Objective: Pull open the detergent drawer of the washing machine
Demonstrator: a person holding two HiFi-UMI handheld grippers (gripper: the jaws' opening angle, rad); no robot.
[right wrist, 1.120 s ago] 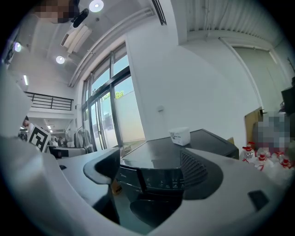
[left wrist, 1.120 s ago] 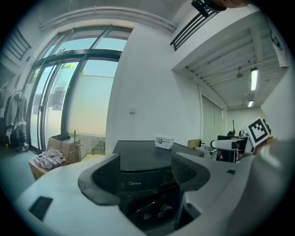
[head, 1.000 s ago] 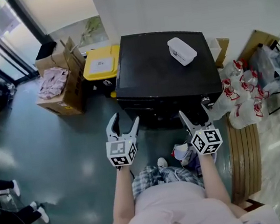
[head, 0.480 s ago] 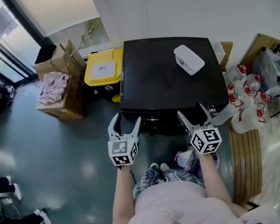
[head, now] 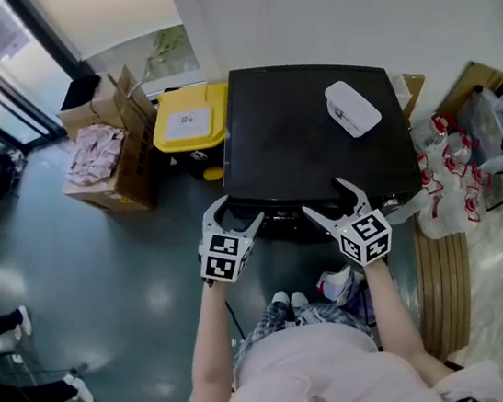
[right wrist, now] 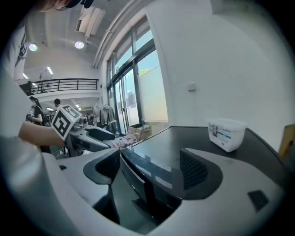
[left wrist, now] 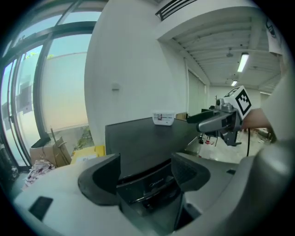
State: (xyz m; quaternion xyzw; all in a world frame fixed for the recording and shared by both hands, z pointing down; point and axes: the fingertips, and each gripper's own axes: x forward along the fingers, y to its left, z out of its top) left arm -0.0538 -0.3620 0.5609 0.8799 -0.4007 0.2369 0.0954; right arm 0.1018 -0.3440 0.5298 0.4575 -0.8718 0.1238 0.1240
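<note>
Black, flat-topped washing machine (head: 317, 140) stands against the white wall. An open brown cardboard box (head: 110, 155) and a yellow-lidded bin (head: 186, 121) stand to its left. Left gripper (head: 232, 212) and right gripper (head: 328, 198) are both at the machine's upper front edge, jaws spread wide, holding nothing. A white plastic tub (head: 353, 108) rests on the lid. The detergent drawer (left wrist: 138, 184) appears flush with the front panel, though it is dim.
</note>
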